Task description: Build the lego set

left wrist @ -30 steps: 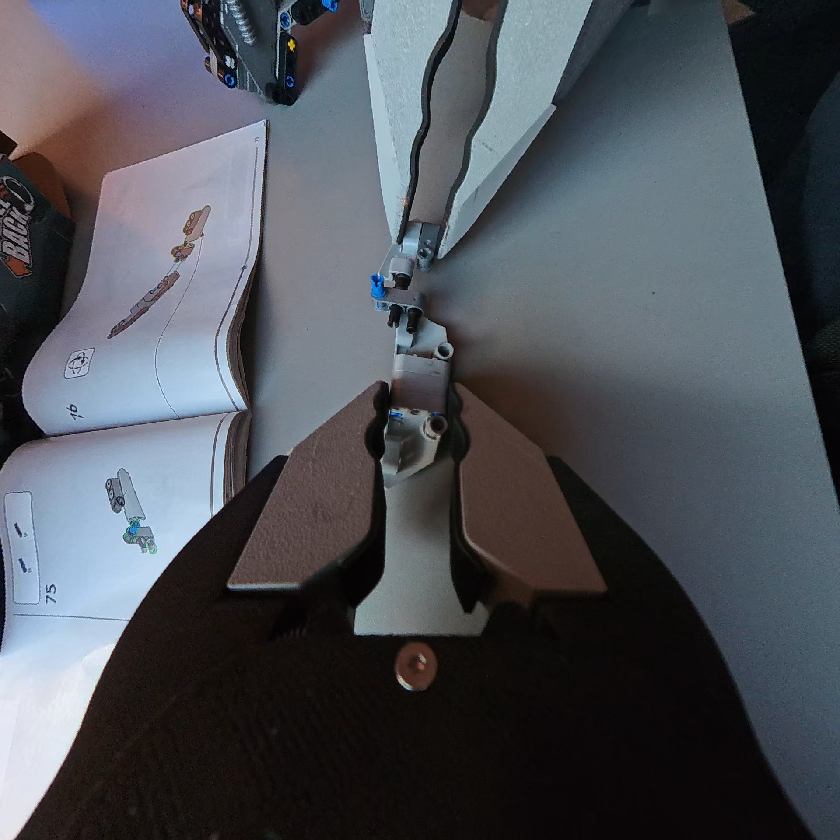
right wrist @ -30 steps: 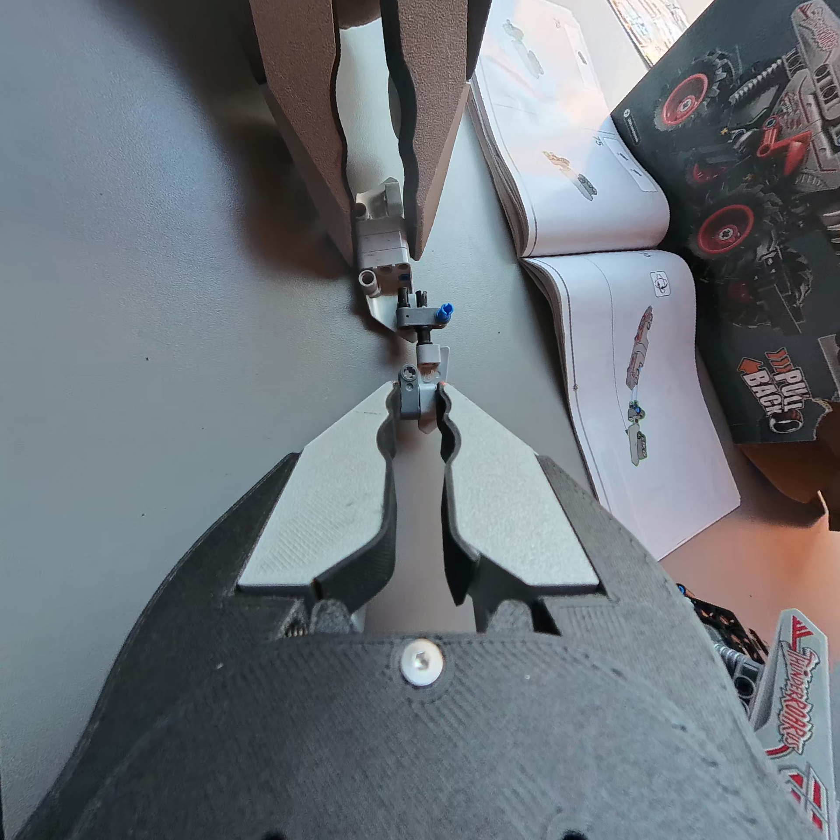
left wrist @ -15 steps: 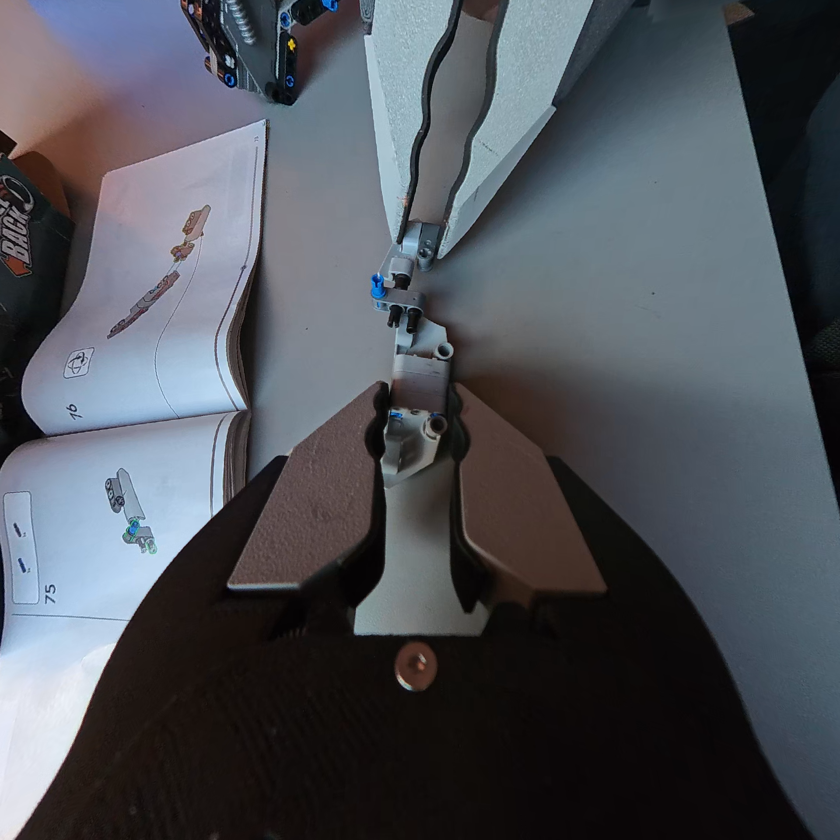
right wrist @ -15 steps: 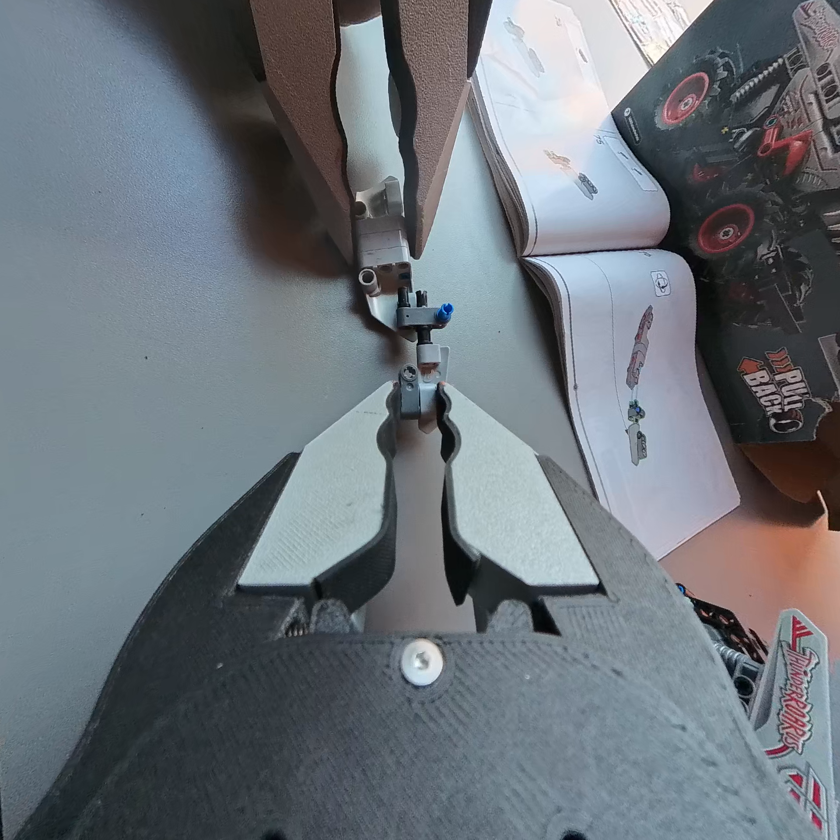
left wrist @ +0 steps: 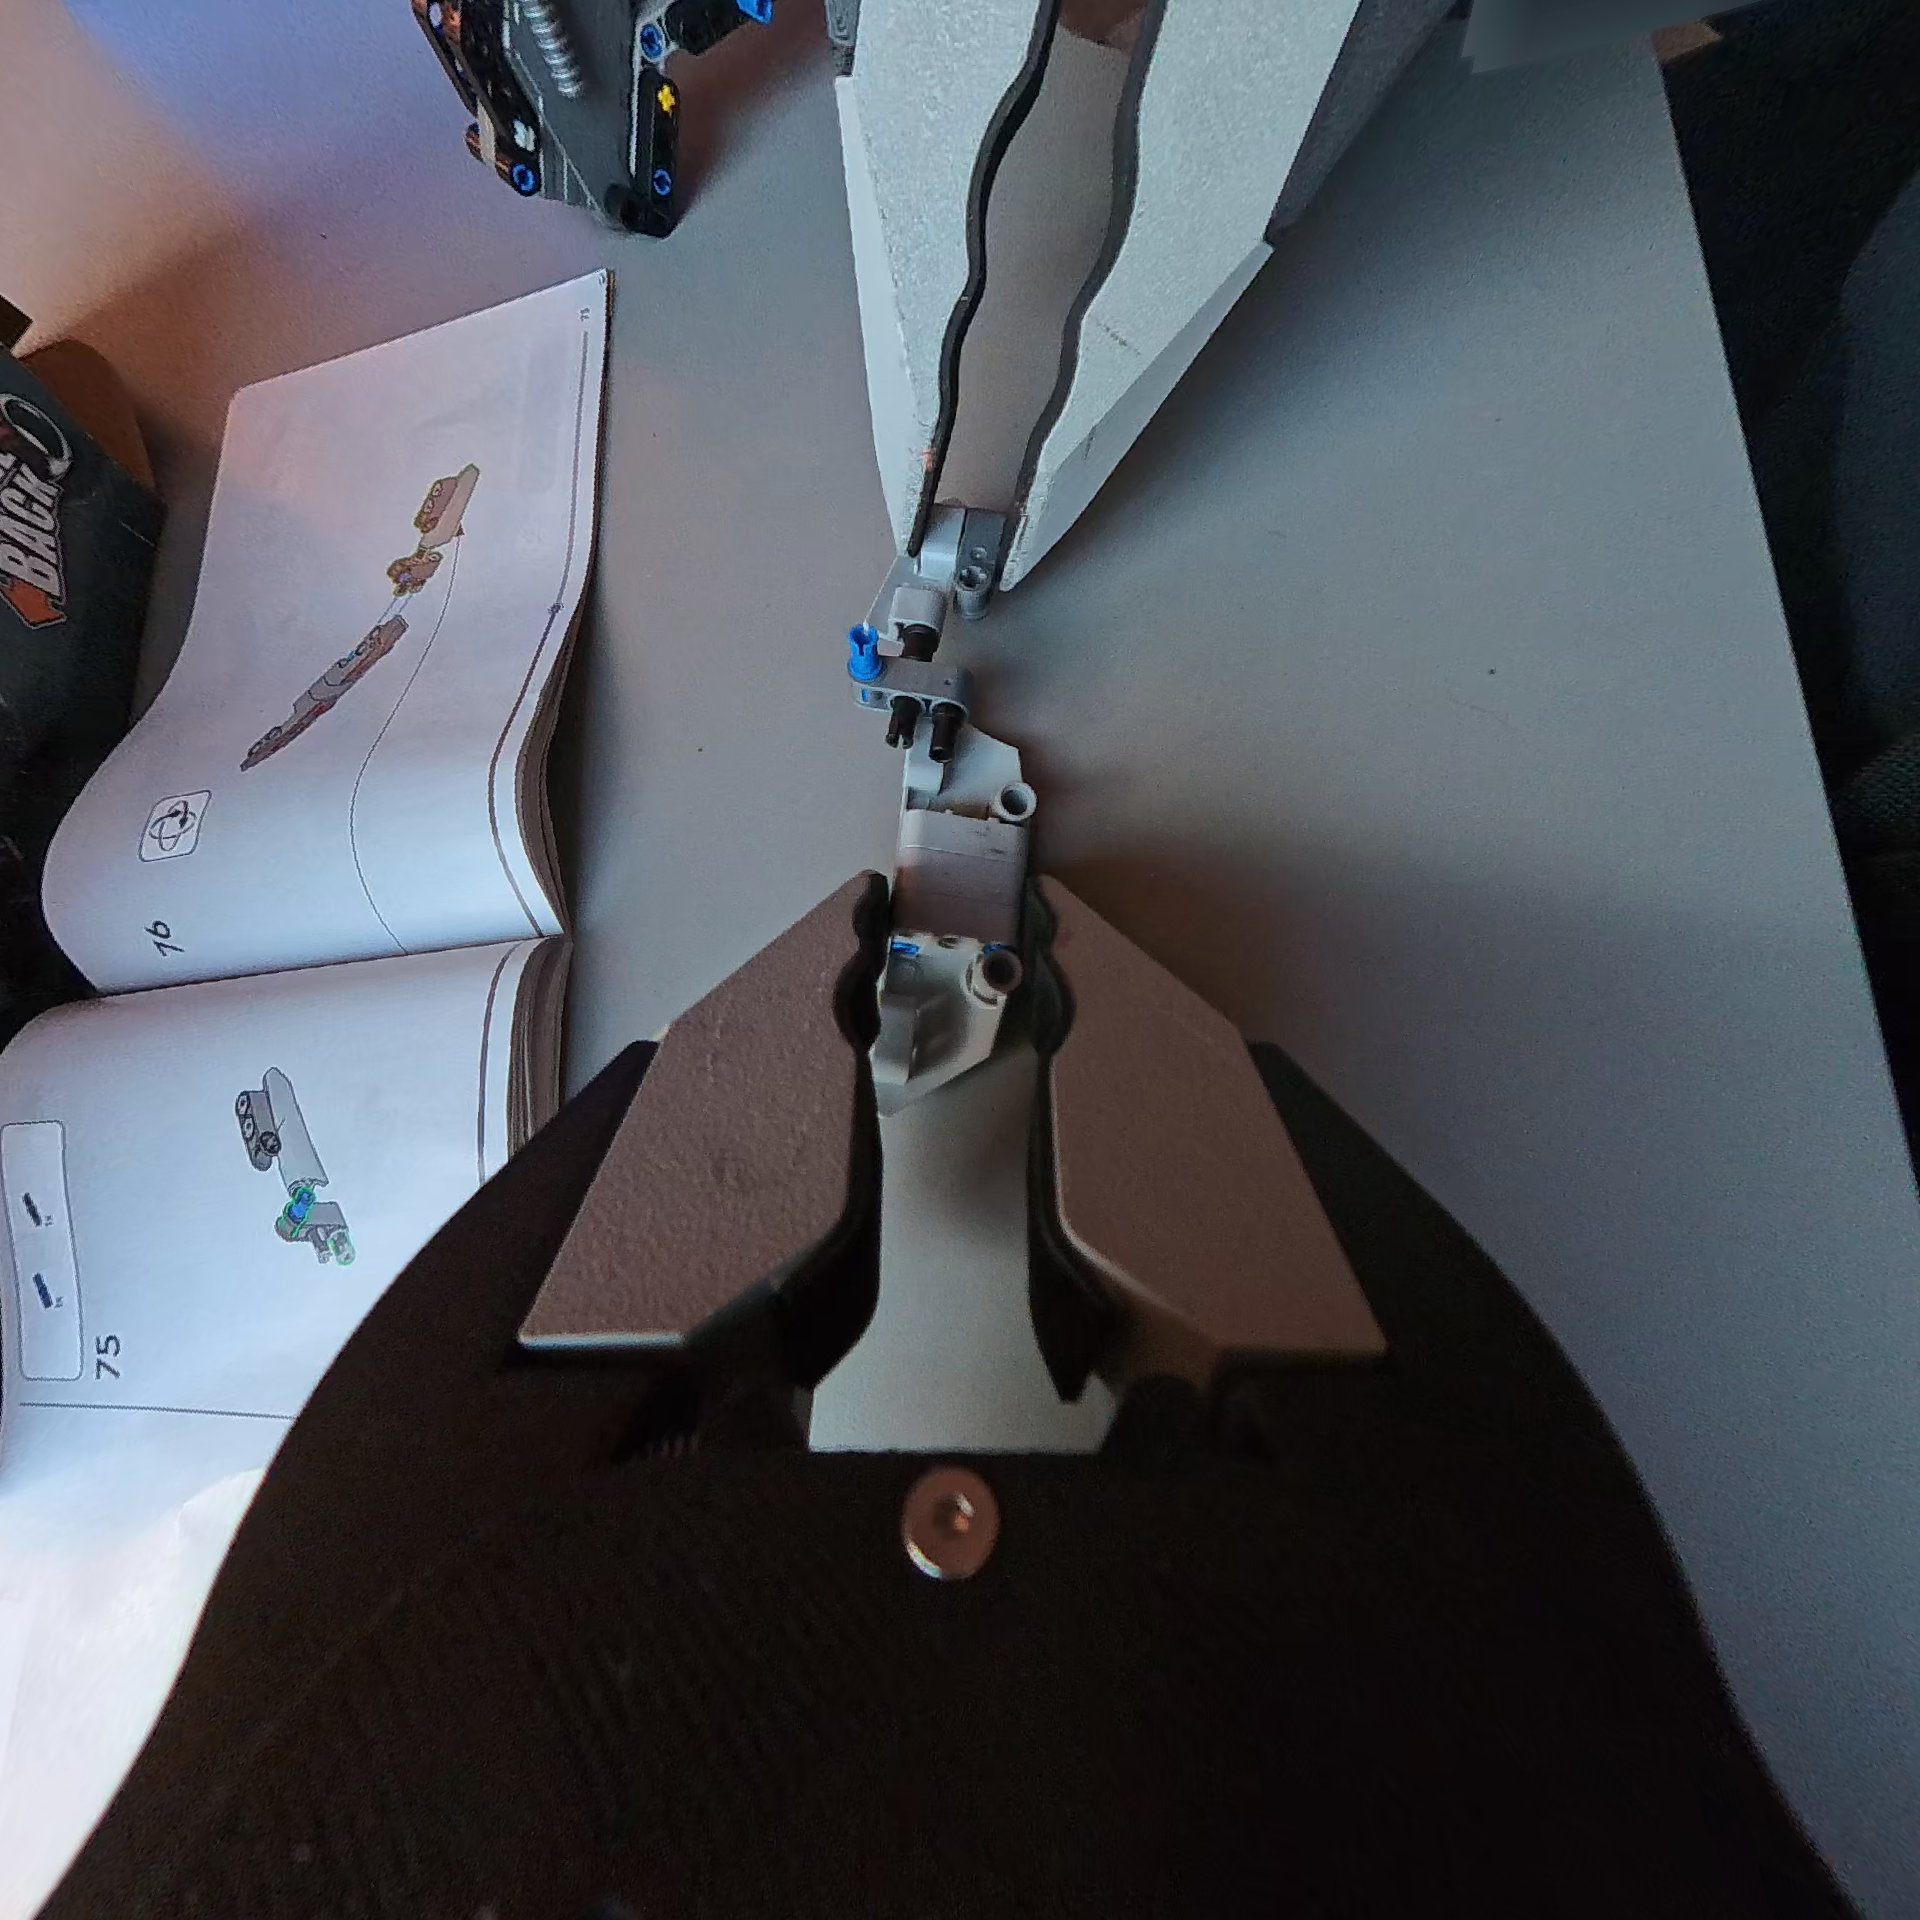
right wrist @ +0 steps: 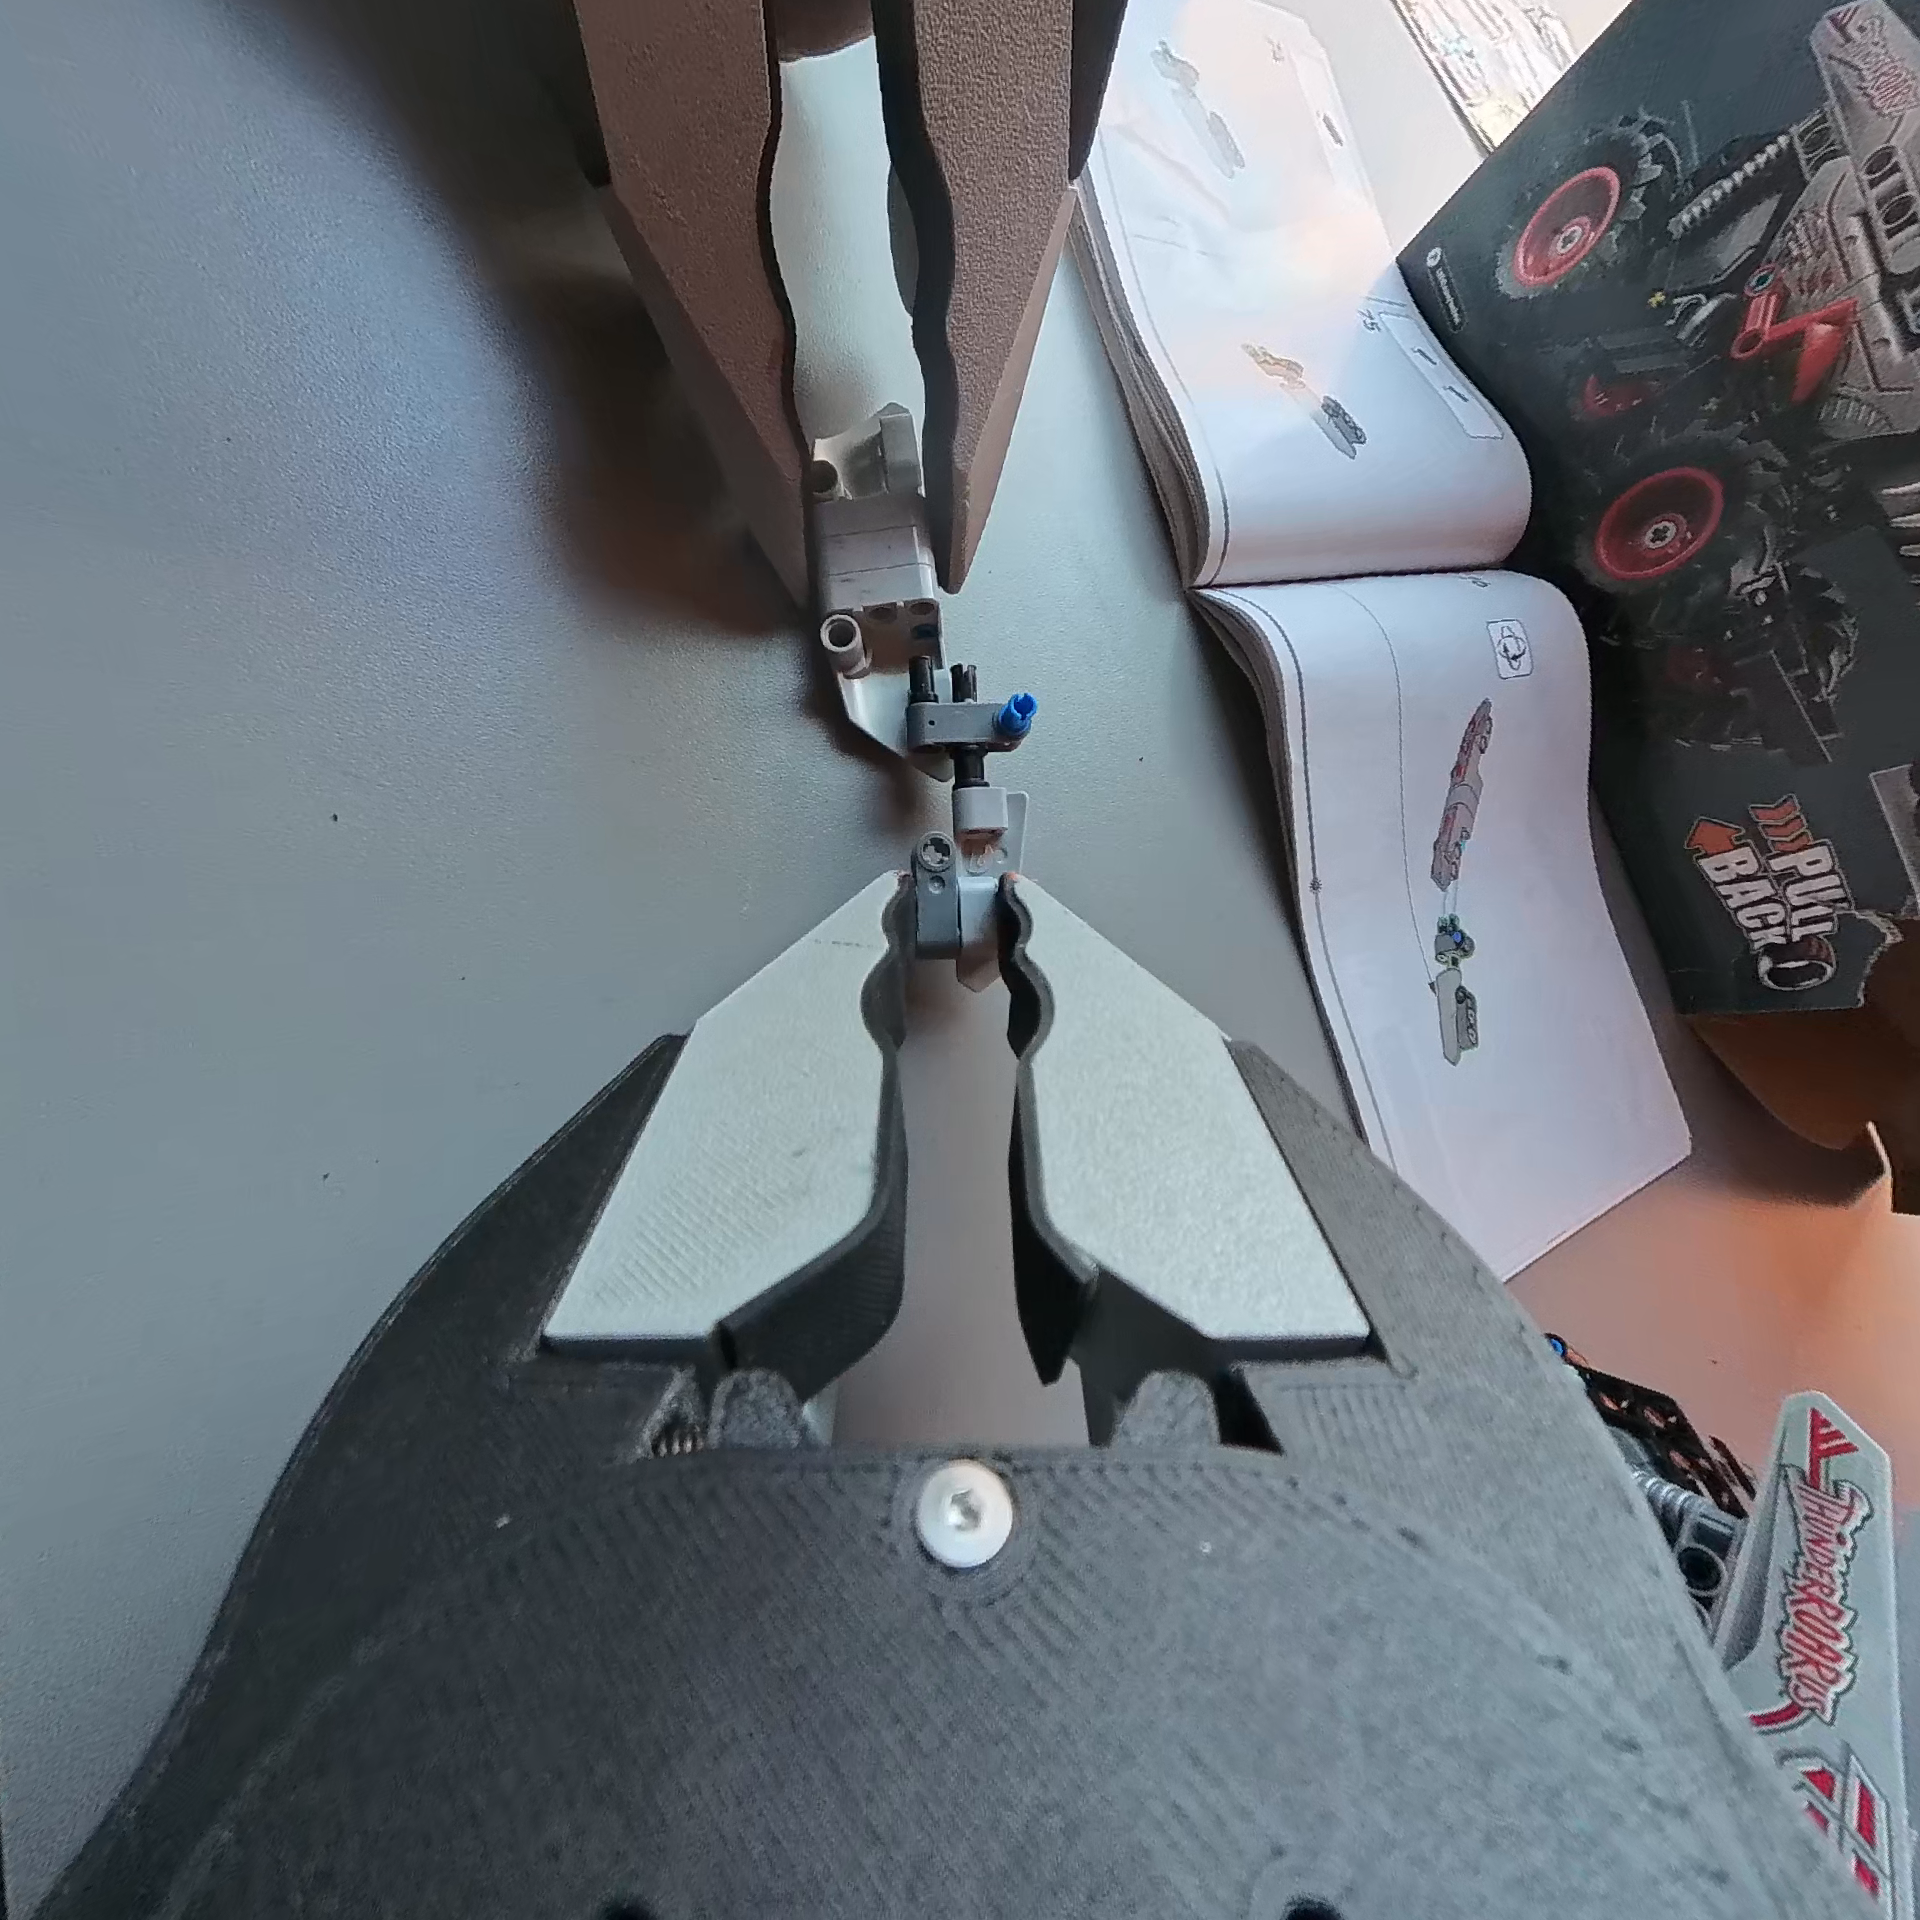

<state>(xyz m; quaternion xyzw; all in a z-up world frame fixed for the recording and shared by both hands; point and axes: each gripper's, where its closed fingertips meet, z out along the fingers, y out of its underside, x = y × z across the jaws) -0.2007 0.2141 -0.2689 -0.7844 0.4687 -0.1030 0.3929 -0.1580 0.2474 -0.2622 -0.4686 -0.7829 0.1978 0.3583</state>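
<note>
My left fingers (left wrist: 951, 914) clenched on the pale grey panel (left wrist: 961, 883), my right fingers (right wrist: 951, 888) clenched on the small pin piece (right wrist: 961, 821), both beside the open booklet (left wrist: 343, 644), over the worktop (left wrist: 1351, 727)

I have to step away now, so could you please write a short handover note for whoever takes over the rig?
Left gripper: shut on the light grey panel piece.
Right gripper: shut on the small connector assembly, whose two black pins point at the panel.
Both are held above the grey table, facing each other; the pins look just short of seated.
The open instruction booklet, the set's box and the partly built model lie to one side.
Left to do: probably press the pins home, then the booklet's next step.
</note>
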